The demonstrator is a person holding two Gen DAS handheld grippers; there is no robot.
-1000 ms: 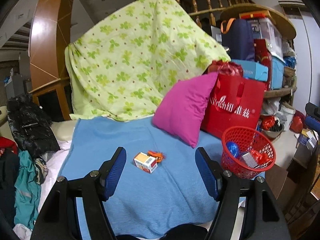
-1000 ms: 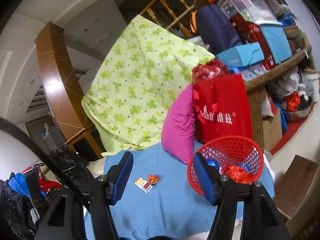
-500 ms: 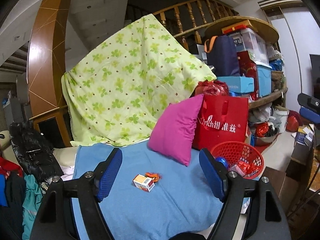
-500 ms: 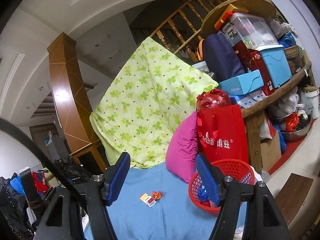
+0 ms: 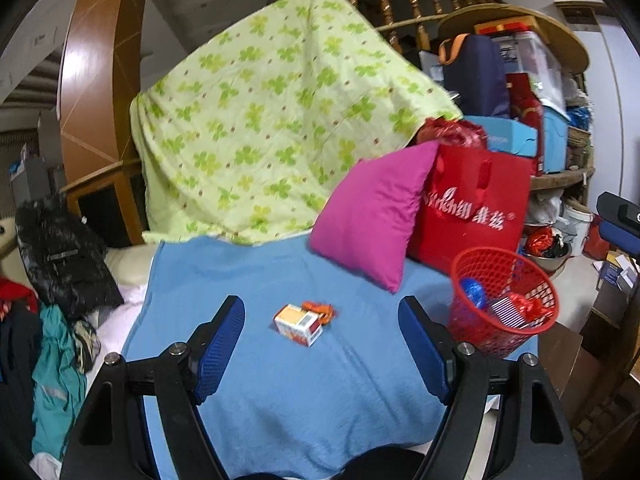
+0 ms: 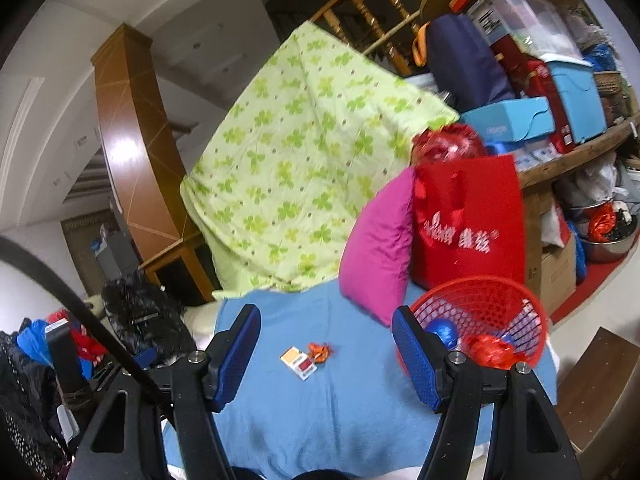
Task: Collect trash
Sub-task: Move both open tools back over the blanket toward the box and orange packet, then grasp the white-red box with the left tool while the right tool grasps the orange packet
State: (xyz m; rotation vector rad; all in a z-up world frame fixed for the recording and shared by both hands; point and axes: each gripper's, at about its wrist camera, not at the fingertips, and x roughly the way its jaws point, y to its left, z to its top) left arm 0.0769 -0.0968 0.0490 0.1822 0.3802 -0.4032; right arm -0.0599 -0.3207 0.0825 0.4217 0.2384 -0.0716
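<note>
While both grippers hang over the near edge of the blue blanket (image 5: 280,392), two bits of trash lie out on it: a small orange-and-white box (image 5: 298,324) and, touching its far side, a crumpled orange wrapper (image 5: 320,309). Seen along the left gripper (image 5: 322,338), the box sits between the blue pads but farther off, untouched, and the jaws stand released with nothing in them, having just been opening. The right gripper (image 6: 326,354) is likewise spread and empty, its jaws too having just widened, with box and wrapper ahead of it on the blanket. To the right of the box, at the blanket's edge, stands a red mesh basket (image 5: 504,300) that already holds a blue ball of foil, a red crumple and a striped packet. Beyond the box a magenta pillow (image 5: 376,216) leans against a red gift bag (image 5: 476,208), and a green clover quilt (image 5: 272,128) drapes up behind them.
</note>
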